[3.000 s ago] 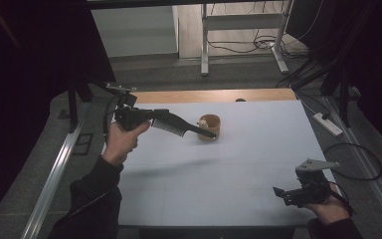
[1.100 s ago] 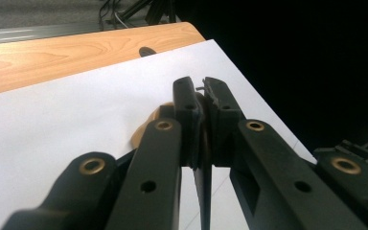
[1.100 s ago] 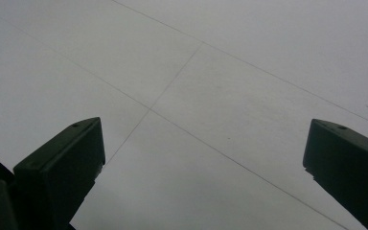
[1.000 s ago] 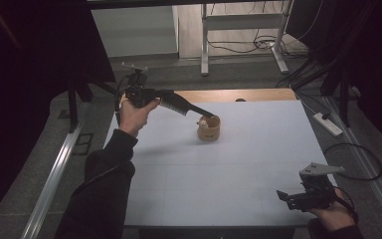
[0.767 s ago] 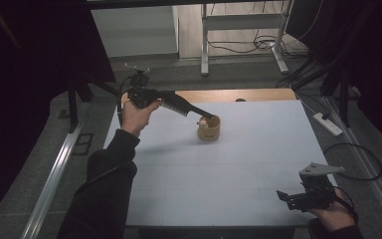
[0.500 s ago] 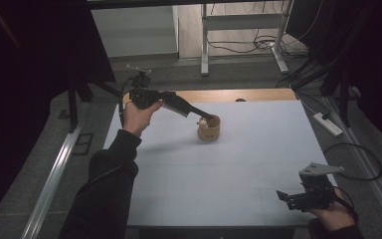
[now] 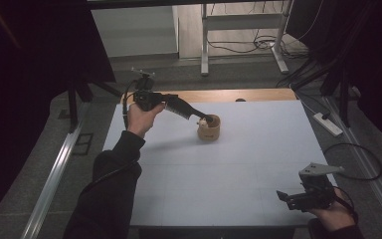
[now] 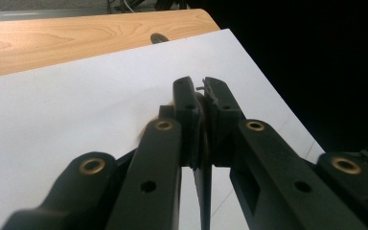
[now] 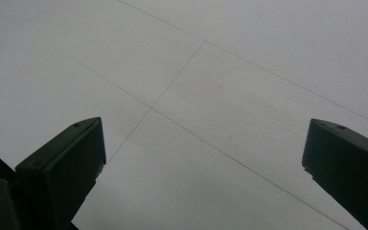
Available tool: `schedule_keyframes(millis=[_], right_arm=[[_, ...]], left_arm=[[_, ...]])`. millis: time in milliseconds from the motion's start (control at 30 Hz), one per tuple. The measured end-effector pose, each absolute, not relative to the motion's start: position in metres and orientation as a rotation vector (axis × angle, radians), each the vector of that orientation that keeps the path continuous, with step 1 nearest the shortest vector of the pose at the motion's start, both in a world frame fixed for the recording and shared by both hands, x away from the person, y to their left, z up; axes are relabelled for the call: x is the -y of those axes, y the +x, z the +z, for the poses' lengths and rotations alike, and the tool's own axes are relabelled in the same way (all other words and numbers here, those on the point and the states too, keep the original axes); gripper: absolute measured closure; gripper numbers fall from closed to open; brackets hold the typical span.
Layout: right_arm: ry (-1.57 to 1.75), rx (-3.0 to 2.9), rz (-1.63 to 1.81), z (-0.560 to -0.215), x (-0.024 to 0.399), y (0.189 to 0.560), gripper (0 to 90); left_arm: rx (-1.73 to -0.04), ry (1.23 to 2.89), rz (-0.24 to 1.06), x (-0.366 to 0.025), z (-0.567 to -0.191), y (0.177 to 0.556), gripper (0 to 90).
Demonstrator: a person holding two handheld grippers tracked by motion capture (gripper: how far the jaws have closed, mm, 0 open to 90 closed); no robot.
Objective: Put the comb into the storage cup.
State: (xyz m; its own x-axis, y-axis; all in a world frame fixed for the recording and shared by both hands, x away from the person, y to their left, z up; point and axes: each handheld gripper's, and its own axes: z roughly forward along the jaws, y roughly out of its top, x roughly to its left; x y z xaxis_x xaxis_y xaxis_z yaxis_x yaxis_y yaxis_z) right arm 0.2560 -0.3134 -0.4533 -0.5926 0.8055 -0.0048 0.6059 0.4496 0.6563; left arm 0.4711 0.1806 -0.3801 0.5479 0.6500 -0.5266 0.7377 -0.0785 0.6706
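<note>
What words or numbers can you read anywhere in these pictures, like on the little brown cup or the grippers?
None can be read.
Small tan cup: plain, no lettering to be made out.
Left gripper and right gripper: black, no label shows.
White table sheet: thin pencil lines alone, no writing.

Black left gripper (image 7: 205, 118) with long jaws and brass-coloured rivets, black right gripper (image 7: 284, 196) with grey three-cornered plate, trailing black cables, dark long sleeves
</note>
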Motion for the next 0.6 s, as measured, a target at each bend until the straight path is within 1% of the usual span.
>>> schedule_keyframes(millis=[600], right_arm=[[1.201, -2.392, 0.889, -0.453, 0.313, 0.256, 1.8]], left_arm=[[-1.170, 1.795, -0.114, -0.171, -0.391, 0.477, 83.8]])
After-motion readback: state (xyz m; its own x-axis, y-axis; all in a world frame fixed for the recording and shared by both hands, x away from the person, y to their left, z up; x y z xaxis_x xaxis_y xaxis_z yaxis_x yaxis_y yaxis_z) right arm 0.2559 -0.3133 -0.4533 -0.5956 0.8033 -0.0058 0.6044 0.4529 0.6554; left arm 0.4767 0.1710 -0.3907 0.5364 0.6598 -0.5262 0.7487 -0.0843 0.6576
